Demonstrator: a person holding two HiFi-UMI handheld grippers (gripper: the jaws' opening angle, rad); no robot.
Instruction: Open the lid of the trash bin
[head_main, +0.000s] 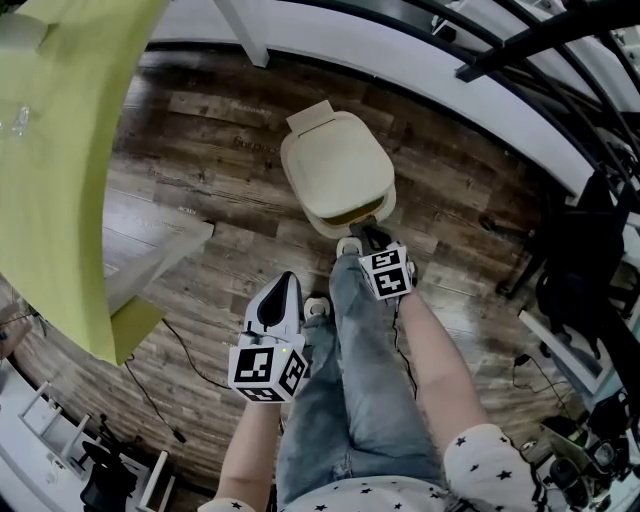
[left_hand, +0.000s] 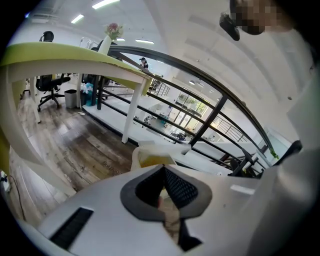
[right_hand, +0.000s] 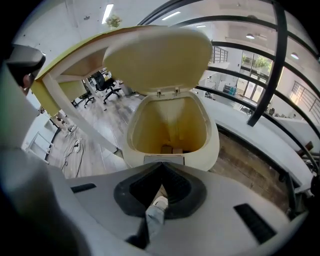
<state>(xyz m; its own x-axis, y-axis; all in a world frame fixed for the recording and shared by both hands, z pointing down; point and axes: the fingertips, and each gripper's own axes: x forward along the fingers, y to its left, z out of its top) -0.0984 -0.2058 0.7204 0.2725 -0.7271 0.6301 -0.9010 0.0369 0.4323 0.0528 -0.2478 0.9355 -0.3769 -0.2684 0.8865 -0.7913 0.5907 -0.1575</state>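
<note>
Pressing steadily with the shoe (head_main: 349, 246) at the trash bin (right_hand: 216, 145) base should hold the lid (right_hand: 157, 55), upper centre, raised, while left gripper (left_hand: 162, 167) and right gripper (right_hand: 161, 164) sit pressed together, empty.

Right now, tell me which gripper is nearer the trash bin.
Right. The right gripper is at the front rim of the trash bin, whose lid stands raised. The left gripper is farther back and to the left, beside the person's leg, apart from the bin.
</note>
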